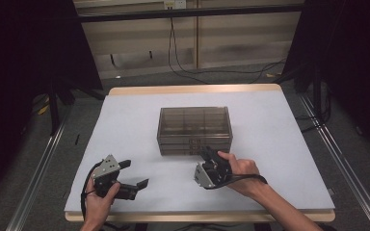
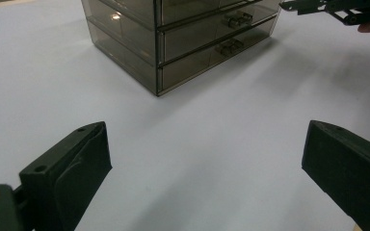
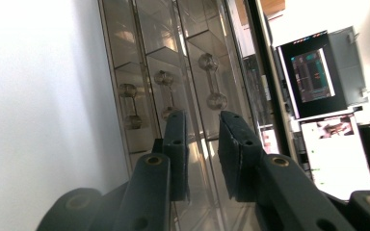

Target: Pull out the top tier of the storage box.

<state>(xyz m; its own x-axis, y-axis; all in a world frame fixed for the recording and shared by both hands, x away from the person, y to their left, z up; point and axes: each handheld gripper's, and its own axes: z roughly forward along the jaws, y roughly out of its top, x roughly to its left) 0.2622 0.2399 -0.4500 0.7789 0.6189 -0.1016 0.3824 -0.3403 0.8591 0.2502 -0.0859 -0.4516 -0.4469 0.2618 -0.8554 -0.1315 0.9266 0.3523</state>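
Our right gripper (image 3: 202, 144) has its fingers (image 3: 176, 144) narrowly parted at the drawer unit's (image 1: 194, 129) front, gripping nothing — our left gripper (image 1: 134, 174) hovers wide open, well apart. The smoky drawer unit stands mid-counter (image 1: 270, 144).

A pale grey mat (image 1: 270, 139) covers the wooden table (image 1: 197, 89), its light edge showing at the far side. Grey carpet (image 1: 67, 144) surrounds it, crossed by metal floor rails (image 1: 38, 168). Behind stands a beige panelled wall (image 1: 231, 33) — black cables (image 1: 183, 67) hang down it onto the floor. Dark curtains (image 1: 24, 57) flank both sides; the lighting is dim.
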